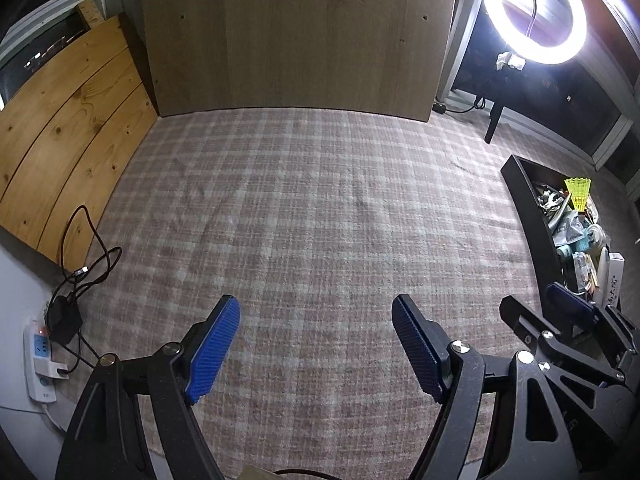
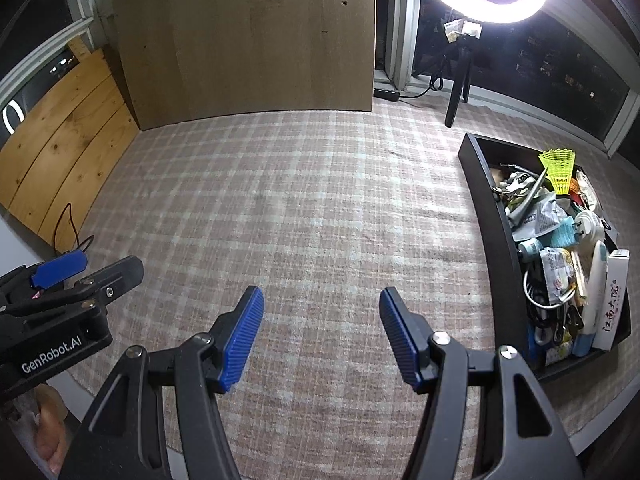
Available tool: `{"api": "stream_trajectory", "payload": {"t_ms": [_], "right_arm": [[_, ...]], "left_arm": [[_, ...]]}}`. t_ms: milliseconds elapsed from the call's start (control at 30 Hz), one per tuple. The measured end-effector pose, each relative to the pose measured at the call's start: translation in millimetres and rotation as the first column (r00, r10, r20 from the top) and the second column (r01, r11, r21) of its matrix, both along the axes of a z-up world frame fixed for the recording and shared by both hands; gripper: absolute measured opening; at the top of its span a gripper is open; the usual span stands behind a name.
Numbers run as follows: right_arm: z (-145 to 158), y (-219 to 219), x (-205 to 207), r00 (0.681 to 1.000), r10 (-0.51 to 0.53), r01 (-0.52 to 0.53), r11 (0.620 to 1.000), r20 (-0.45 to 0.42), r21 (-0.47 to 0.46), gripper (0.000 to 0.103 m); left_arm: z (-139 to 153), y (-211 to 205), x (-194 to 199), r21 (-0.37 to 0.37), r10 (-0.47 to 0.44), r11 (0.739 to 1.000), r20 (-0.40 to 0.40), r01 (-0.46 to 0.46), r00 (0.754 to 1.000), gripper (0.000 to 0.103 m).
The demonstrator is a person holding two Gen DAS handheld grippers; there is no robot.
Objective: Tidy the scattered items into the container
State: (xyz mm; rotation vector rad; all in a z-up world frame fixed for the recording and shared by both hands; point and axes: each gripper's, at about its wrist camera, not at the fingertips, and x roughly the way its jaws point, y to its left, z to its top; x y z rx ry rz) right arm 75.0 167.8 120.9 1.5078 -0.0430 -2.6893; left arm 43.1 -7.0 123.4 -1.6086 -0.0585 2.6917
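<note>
Both pairs of tongs hang over the checked rug (image 2: 312, 200), and both are wide apart with nothing between them. The left tongs (image 1: 316, 344) point at bare rug. The right tongs (image 2: 320, 336) also point at bare rug, with the black tray (image 2: 486, 216) off to their right. The two tools are just beside each other, side by side.

The tray sits on the right side of the rug. It is piled high with small things: a yellow shuttlecock (image 2: 558, 170) at the far end, crinkly packets, a white tube and a white box with red writing (image 2: 614, 304) at the near end. No loose item shows on the rug in either view, so the tidying looks done or nearly done.

What could go wrong from here?

- The pile is heaped above the tray wall. If the right tongs swing right and bump it, the shuttlecock or the white box could tip out onto the rug again. The box looks like it leans on the near right rim, so a small knock may be enough.
- The two tools are close. A quick turn could make them hit each other.
- On the near left, a dark cable (image 1: 86, 248) loops on the floor by a white power strip (image 1: 38, 356). If the left tongs go low and left, they could catch the cable and pull the plug.
- The ring light (image 1: 534, 14) stands on thin legs at the far right. A wide reach that way could knock it over.
- Something small may lie outside both views, so a missed item is possible.
</note>
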Motion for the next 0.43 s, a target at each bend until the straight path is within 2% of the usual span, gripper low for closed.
{"api": "stream_trajectory", "payload": {"t_ms": [433], "right_arm": [[-2, 3, -9, 0.999, -0.04, 0.04, 0.999, -0.008, 0.002, 0.059]], "left_arm": [[-9, 6, -13, -0.018, -0.03, 0.999, 0.0, 0.03, 1.0, 0.077]]}}
